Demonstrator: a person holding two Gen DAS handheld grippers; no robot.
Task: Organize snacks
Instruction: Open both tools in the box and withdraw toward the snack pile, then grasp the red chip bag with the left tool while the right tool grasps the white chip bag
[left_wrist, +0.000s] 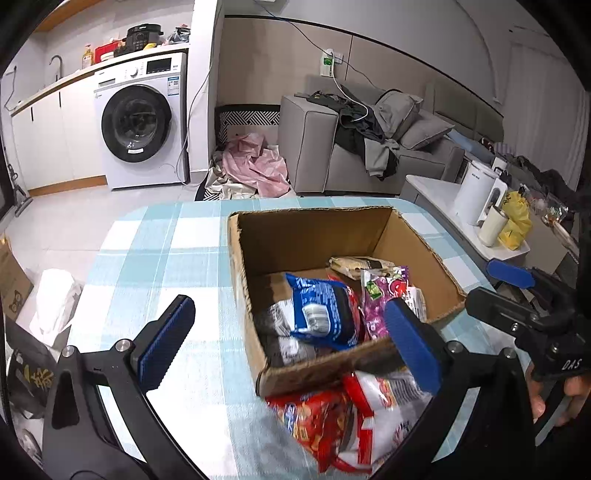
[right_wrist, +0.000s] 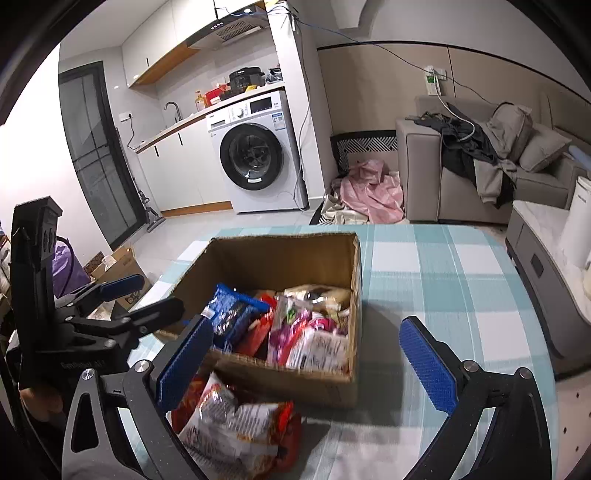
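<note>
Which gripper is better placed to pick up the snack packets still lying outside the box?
Probably the left gripper: open, with the red and white packets just below its fingers. In the right gripper view they sit toward its left finger.

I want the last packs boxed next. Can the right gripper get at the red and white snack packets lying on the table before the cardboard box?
Probably yes: the right gripper is open, and the red and white snack packets lie uncovered just below it, outside the cardboard box.

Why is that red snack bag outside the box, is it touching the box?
Cannot tell. In the right wrist view the red snack bag lies right by the cardboard box, but blur and shadow hide any gap.
</note>
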